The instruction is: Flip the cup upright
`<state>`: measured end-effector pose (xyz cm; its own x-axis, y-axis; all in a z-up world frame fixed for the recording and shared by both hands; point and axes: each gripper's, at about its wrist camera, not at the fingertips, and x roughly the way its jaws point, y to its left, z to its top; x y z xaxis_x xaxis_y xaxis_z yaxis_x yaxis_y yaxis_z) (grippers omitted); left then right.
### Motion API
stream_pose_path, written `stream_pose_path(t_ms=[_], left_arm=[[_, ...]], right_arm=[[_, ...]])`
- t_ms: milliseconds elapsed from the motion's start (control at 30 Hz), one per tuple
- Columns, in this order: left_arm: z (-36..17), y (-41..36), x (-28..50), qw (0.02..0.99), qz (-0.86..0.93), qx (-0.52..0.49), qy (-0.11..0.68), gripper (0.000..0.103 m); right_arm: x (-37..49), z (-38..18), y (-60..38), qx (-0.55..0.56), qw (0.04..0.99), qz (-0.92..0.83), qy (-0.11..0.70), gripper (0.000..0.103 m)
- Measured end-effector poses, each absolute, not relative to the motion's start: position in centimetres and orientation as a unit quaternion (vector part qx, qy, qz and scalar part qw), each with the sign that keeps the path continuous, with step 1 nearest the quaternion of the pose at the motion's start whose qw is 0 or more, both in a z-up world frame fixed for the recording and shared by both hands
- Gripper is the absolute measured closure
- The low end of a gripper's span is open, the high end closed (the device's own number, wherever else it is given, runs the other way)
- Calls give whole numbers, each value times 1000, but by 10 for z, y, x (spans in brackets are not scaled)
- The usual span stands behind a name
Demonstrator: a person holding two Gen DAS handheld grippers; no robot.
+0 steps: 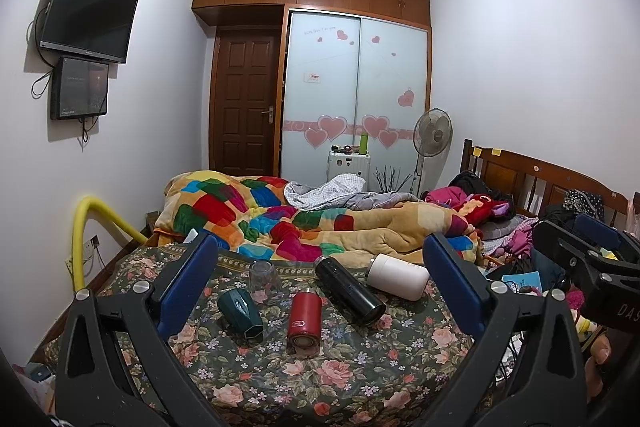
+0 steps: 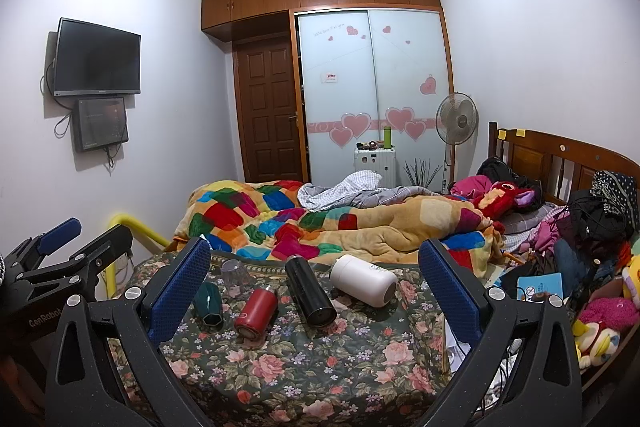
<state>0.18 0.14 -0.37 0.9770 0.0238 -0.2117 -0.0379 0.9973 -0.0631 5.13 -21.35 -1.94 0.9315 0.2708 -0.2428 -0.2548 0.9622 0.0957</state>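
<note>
On the floral sheet (image 1: 320, 379), left wrist view: five vessels sit ahead of the left gripper (image 1: 320, 283), fingers spread wide, nothing between them. Red cup (image 1: 305, 319) is the landmark, lying on its side, long axis running almost straight away from the camera, near end facing the lens. Green cup (image 1: 240, 313) lies just left of red, tilted, one end pointing down-right. Glass (image 1: 265, 277) sits behind green, looks mouth-down, hard to be sure. Black flask (image 1: 350, 291) lies right of red, axis diagonal from far-left to near-right. White cup (image 1: 398, 275) lies beyond the flask, on its side. Red sits nearly centred between the pads, so a straight reach lines up on it. Right gripper (image 1: 576, 259) shows at the right edge; whether its fingers are parted can't be told here.

Right wrist view: right gripper (image 2: 314, 281) also fully released, empty. Red cup (image 2: 256, 313) is left of centre, axis slanted far-right to near-left. Flask (image 2: 310, 291) sits near centre, white cup (image 2: 364, 279) right of it, green cup (image 2: 208, 305) by the left pad. Left gripper (image 2: 86, 241) at left edge.

Judgement: left hand is better placed for red or green; right for flask or white. Which cup is meant is unclear.
</note>
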Motion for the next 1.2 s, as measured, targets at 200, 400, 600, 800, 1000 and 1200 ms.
stream_pose_path(t_ms=[200, 400, 600, 800, 1000, 1200], left_arm=[[-4, 1, 3, 994, 15, -34, 107, 0], [-7, 0, 4, 993, 16, -34, 109, 0], [-12, 2, 17, 992, 16, -35, 118, 0], [-29, 8, 45, 987, 25, -40, 155, 0], [-67, 18, 104, 969, 3, -40, 245, 0], [-118, 18, 180, 938, -24, -18, 344, 3]], right_arm=[[51, -19, -214, 32, 982, 134, 129, 0], [57, -20, -213, 32, 981, 134, 134, 0], [63, -24, -211, 32, 981, 133, 140, 0], [79, -34, -212, 35, 978, 129, 162, 0], [103, -51, -217, 43, 972, 122, 197, 0], [128, -65, -223, 46, 965, 113, 234, 0]])
